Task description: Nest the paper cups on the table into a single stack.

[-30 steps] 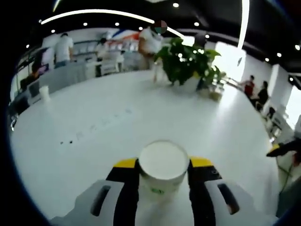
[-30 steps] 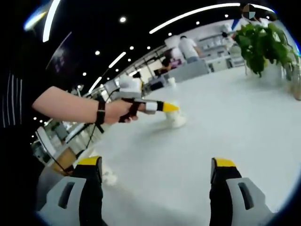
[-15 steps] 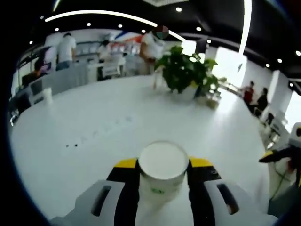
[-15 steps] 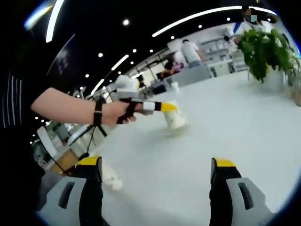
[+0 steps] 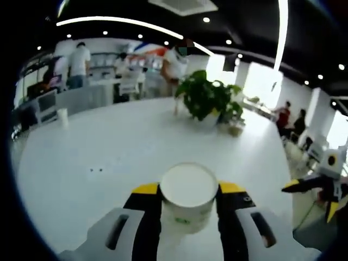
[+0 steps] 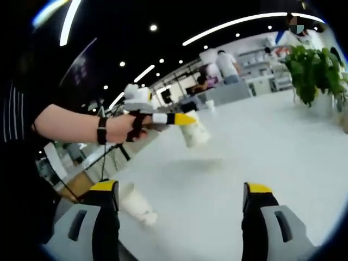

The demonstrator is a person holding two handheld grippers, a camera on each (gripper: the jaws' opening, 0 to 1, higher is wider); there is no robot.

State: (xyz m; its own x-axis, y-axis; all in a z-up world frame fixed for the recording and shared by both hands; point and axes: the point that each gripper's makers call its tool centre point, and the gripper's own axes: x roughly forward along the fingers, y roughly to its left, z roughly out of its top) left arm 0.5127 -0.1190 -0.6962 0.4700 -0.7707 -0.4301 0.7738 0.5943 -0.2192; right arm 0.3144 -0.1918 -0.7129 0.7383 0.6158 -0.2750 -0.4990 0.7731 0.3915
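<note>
Left tongs clamp paper cup; second cup beside right tongs.

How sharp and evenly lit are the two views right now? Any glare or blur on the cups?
Left gripper view: held cup fairly sharp, bright windows blown out behind the plant. Right gripper view: lifted cup soft, lying cup blurred, white table bright, fisheye curving ceiling lights.

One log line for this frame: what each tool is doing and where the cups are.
left tool: shut on white paper cup, lifted off white table | right tool: open, holds nothing | second white paper cup: on its side on table
</note>
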